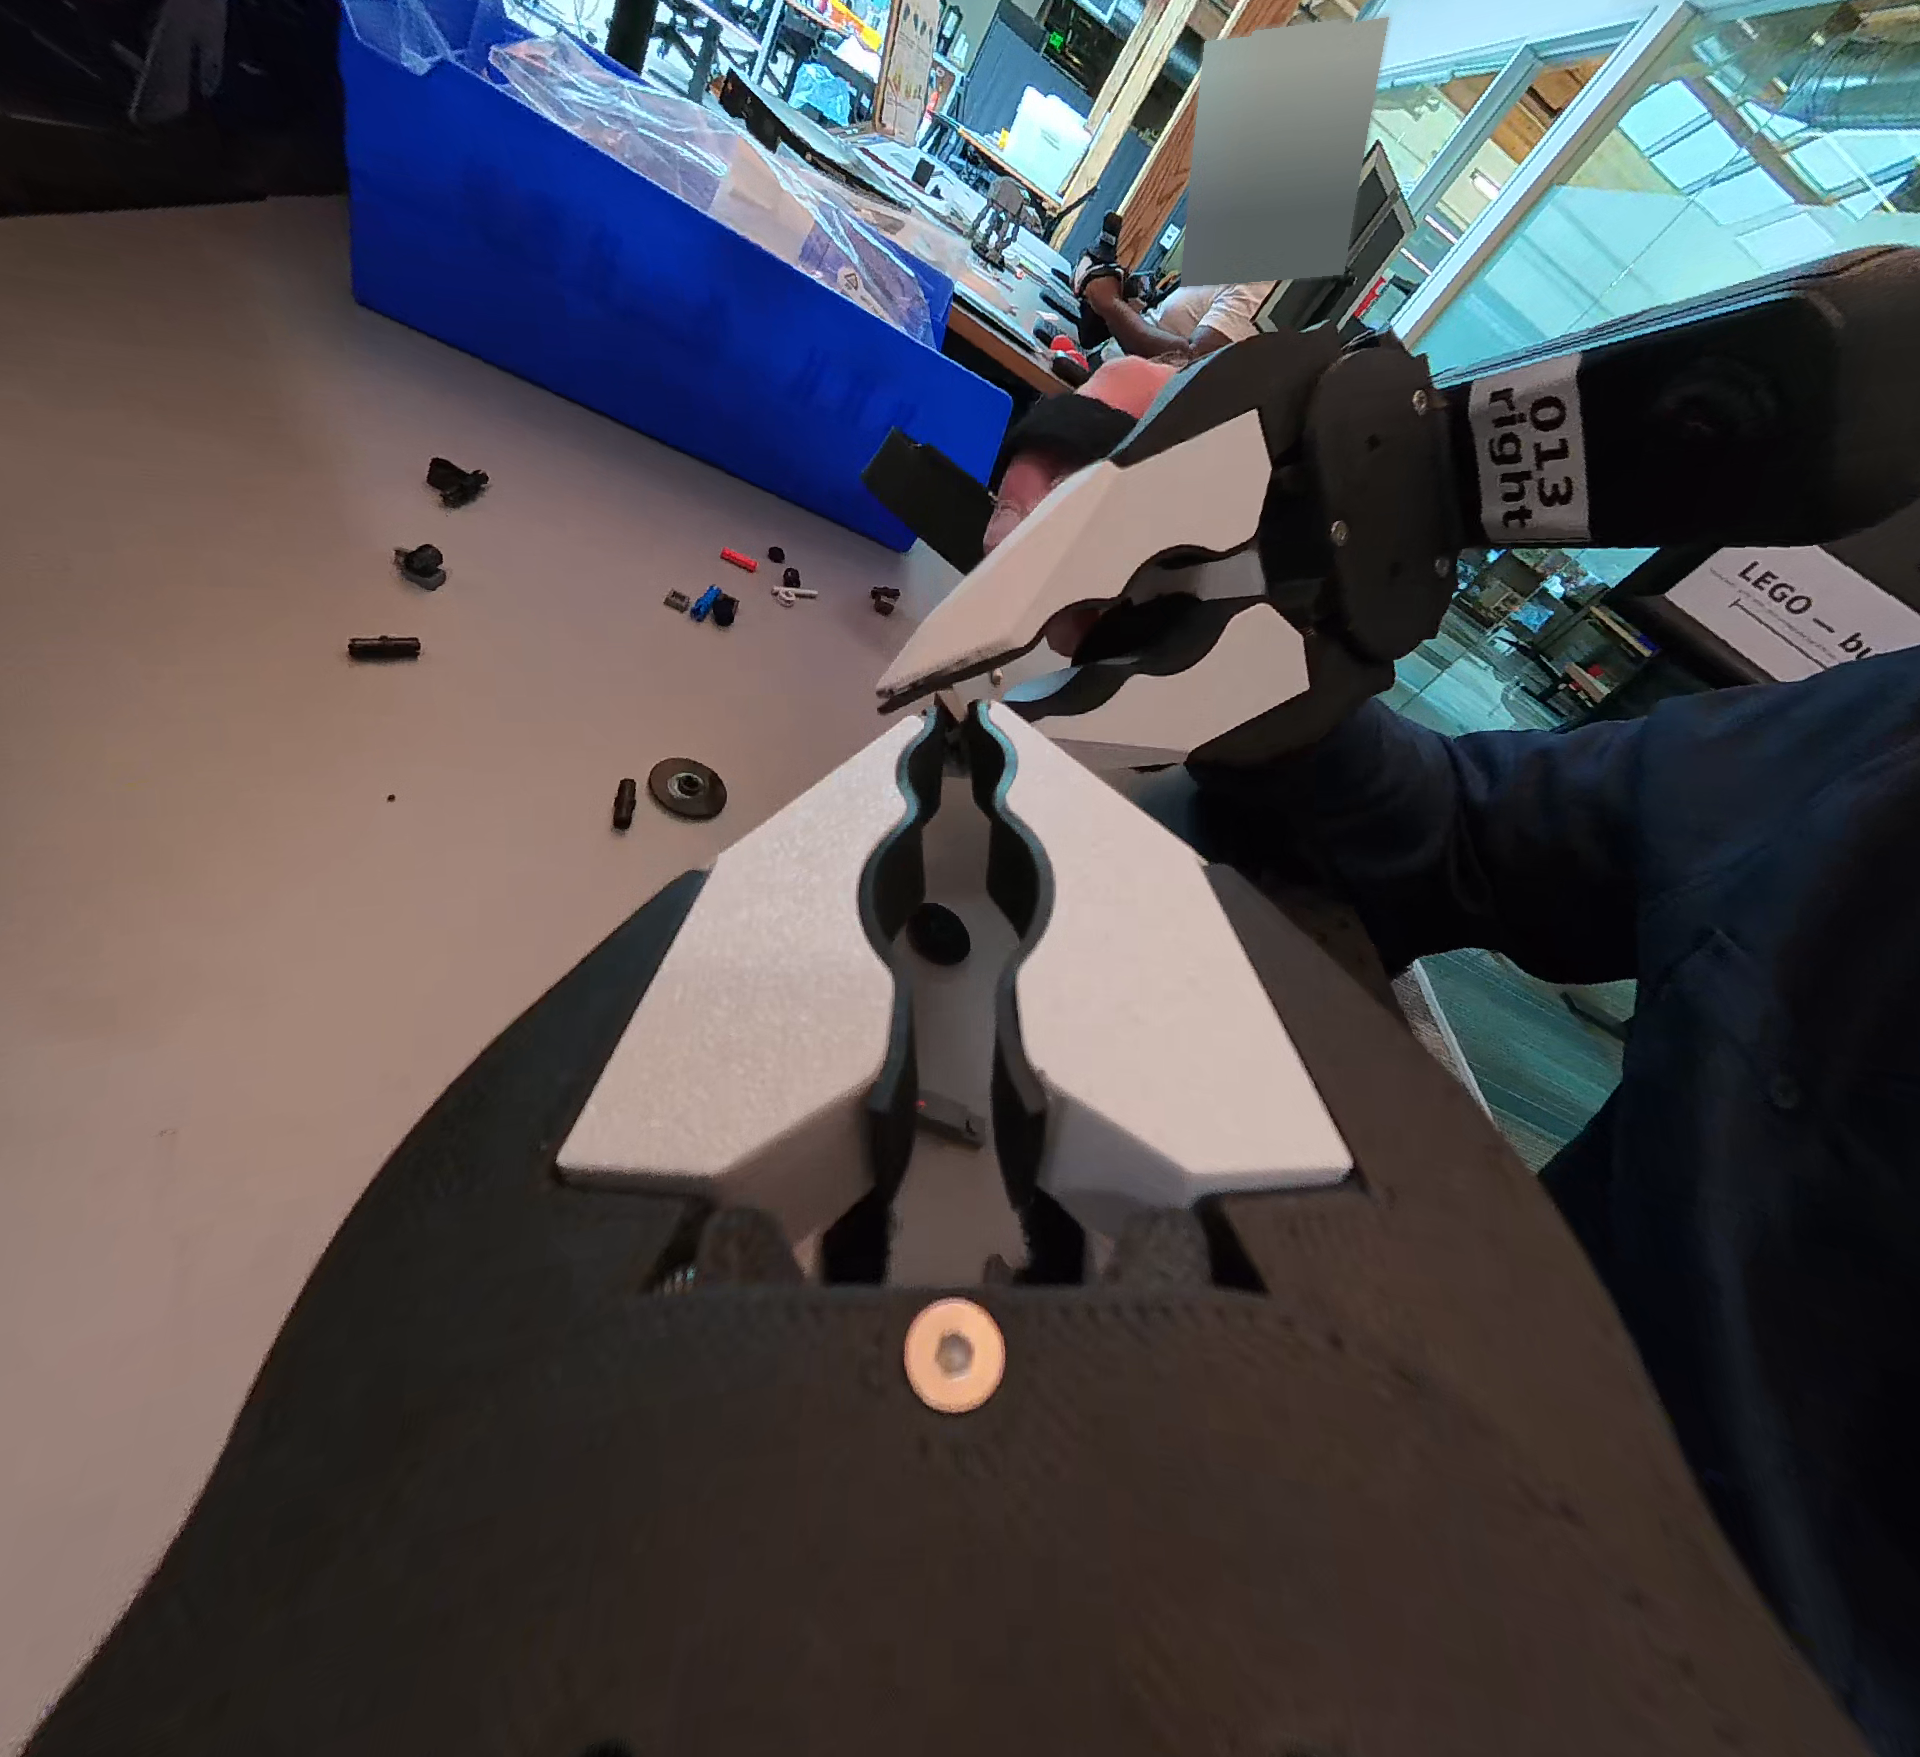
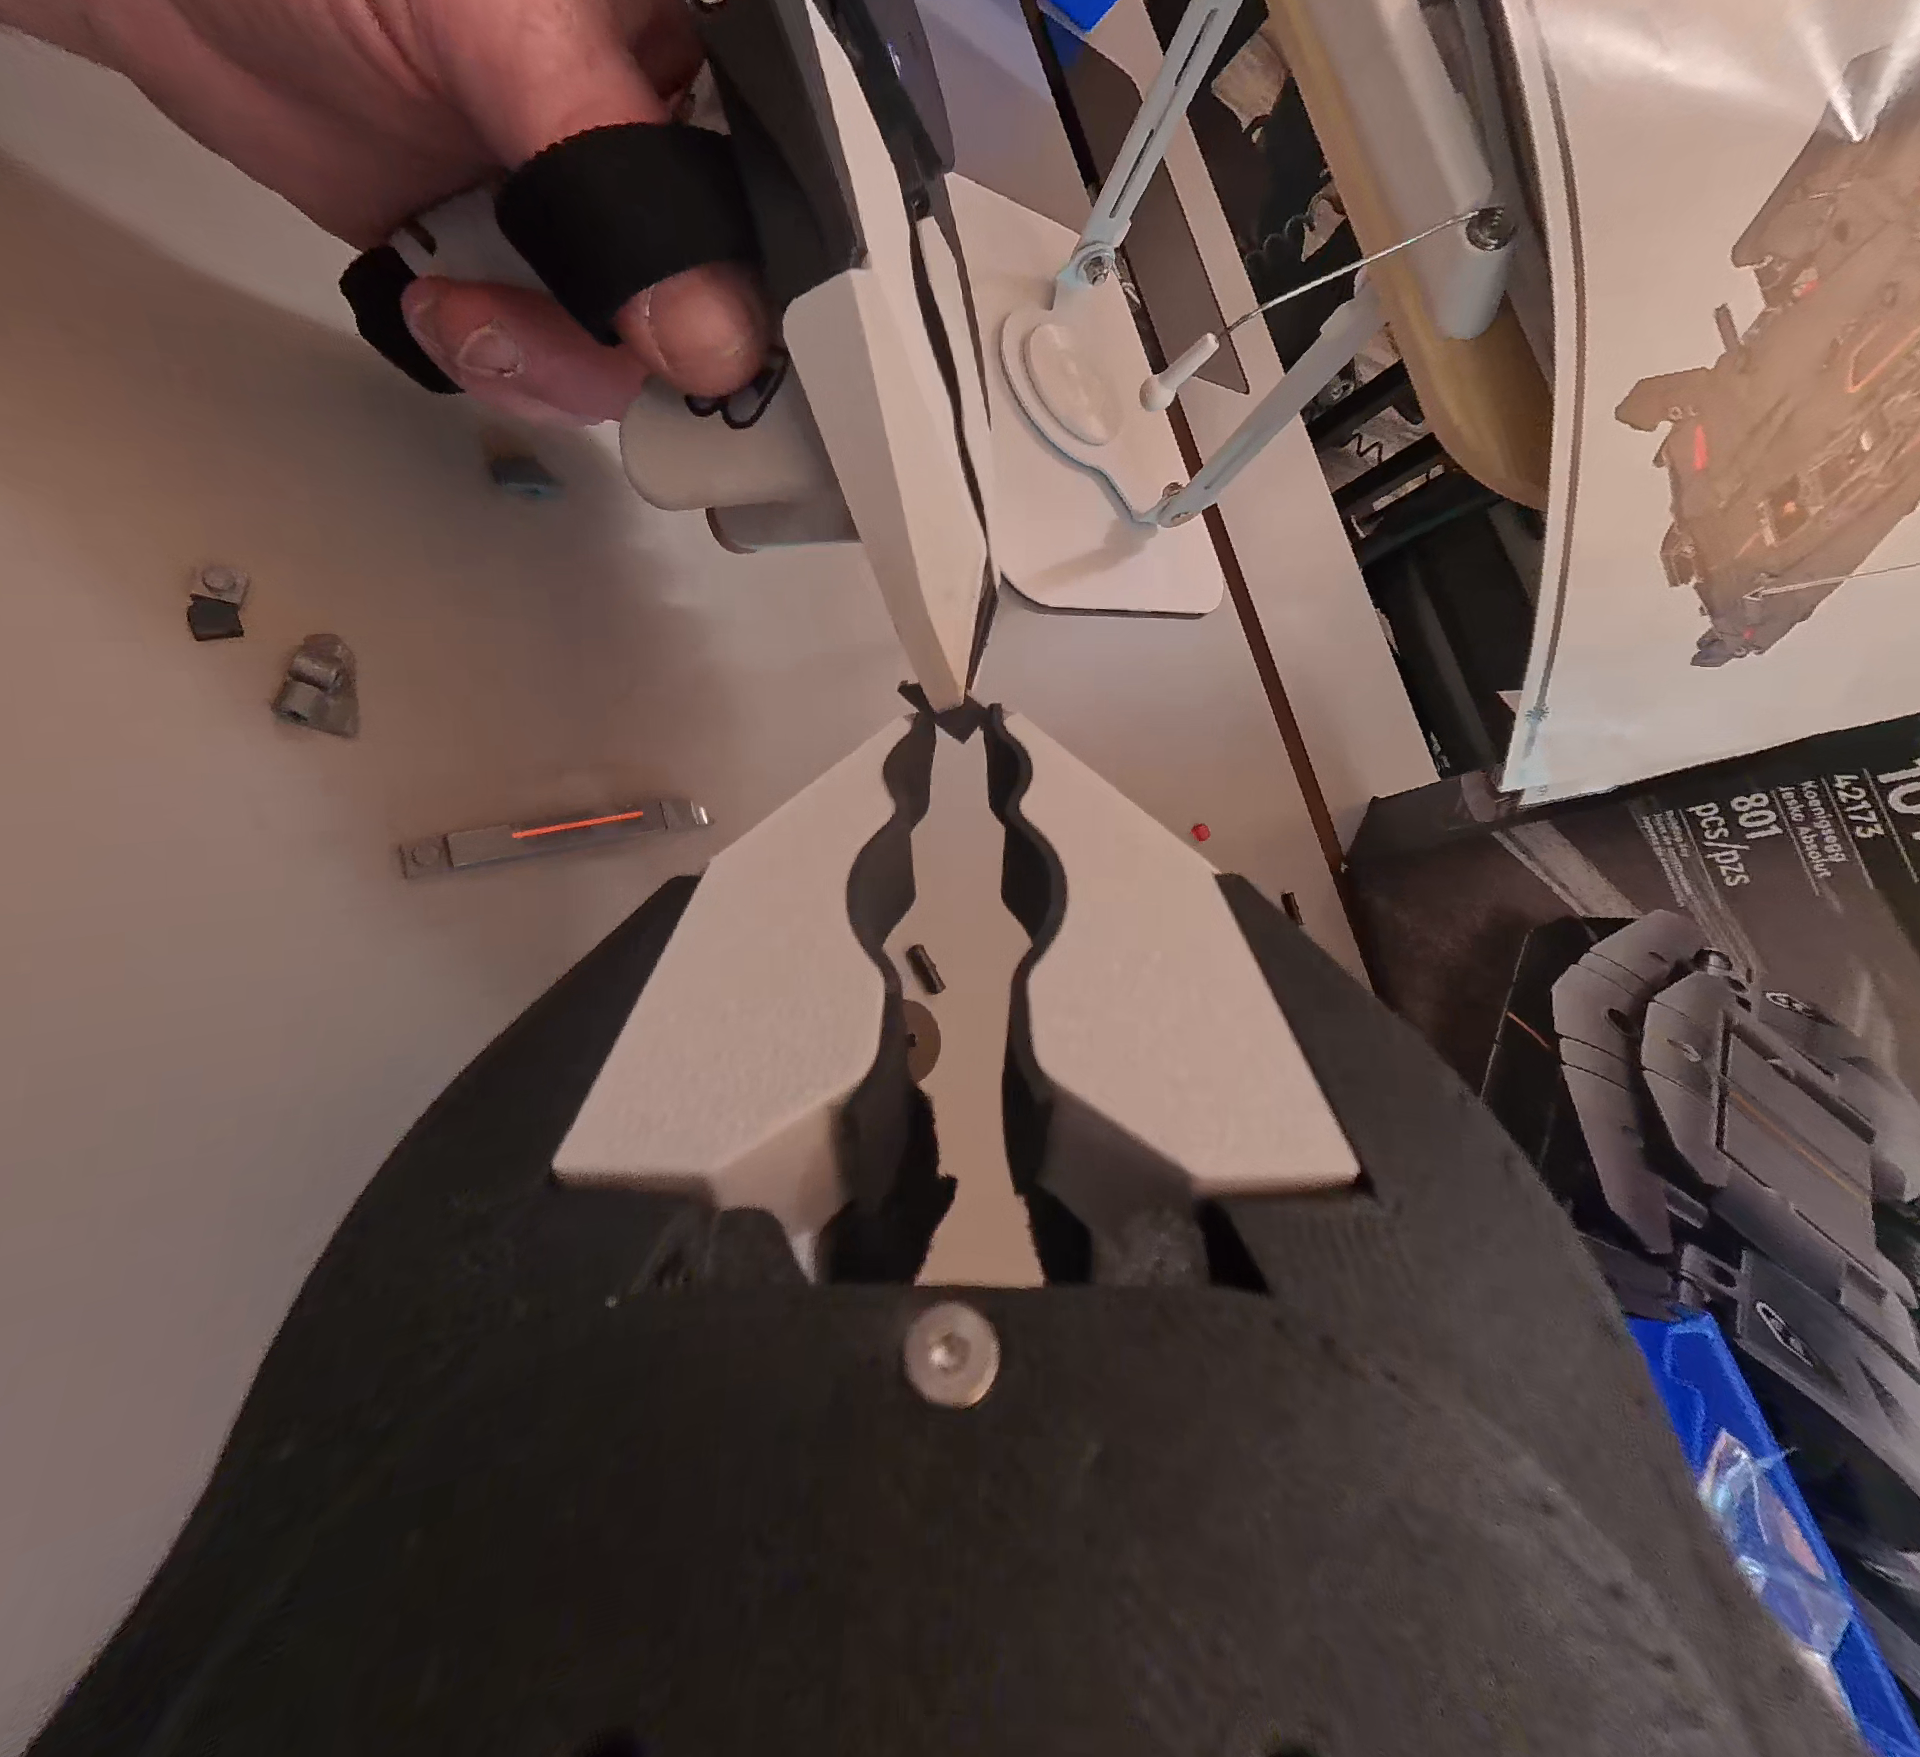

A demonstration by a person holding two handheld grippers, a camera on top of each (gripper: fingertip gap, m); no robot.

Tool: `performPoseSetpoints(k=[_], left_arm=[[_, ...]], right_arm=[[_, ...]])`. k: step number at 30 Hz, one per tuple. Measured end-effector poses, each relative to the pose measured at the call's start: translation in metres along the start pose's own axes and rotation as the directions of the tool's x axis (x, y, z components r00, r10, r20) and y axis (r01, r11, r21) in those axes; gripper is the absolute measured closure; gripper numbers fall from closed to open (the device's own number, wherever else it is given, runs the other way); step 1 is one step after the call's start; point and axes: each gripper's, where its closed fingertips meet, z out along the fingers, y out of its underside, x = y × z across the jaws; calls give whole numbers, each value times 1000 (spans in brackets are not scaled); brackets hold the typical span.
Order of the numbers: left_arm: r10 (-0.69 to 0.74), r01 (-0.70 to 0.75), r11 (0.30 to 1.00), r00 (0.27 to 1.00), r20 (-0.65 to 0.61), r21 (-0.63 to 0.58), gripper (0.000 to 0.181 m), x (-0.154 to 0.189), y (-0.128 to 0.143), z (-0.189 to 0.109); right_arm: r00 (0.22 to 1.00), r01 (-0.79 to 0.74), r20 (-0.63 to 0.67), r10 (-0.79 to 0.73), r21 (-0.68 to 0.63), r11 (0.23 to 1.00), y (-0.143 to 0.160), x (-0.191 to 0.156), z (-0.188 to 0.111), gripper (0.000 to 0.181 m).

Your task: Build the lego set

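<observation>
Left wrist view: left gripper (image 1: 954, 720) jaws are pinching nearly closed on a tiny piece (image 1: 956, 708) at their tips, held above the table (image 1: 208, 876). Piece is mostly hidden here, so its axis is unreadable. Right gripper (image 1: 940, 681) is coming in from the right, jaws also narrowed onto the same spot, tips almost touching the left pair. Loose parts lying far left: black disc (image 1: 687, 785), black pin (image 1: 383, 647), small blue and red bits (image 1: 710, 604). Blue bin (image 1: 623, 305) sitting far behind them.

Right wrist view: right gripper (image 2: 951, 720) jaws are narrow, gripping a small black piece (image 2: 951, 715) at the tips; it's looking roughly V-shaped, long axis running left-right across the jaws. Left gripper (image 2: 961, 668) is pointing down at it from the far side, hand (image 2: 395, 107) squeezing its trigger. Grey bar (image 2: 556, 840) and grey brackets (image 2: 317, 684) lying left; box (image 2: 1714, 1032) at right.

Judgement: mating step. Keep both grips firm, align axes, push straight, no twisting.
</observation>
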Motion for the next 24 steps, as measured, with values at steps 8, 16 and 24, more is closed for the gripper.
performPoseSetpoints(k=[8,16,24], left_arm=[[-19,19,998,1000,4,-56,178,-2,9,0],[-10,12,998,999,34,-69,178,-6,10,-3],[-51,51,999,999,7,-2,179,-6,2,-5]], right_arm=[[999,19,42,-18,-15,1000,4,-7,2,174],[998,-30,54,29,14,999,3,-3,-1,174],[996,-60,60,59,15,998,3,-3,1,164]])
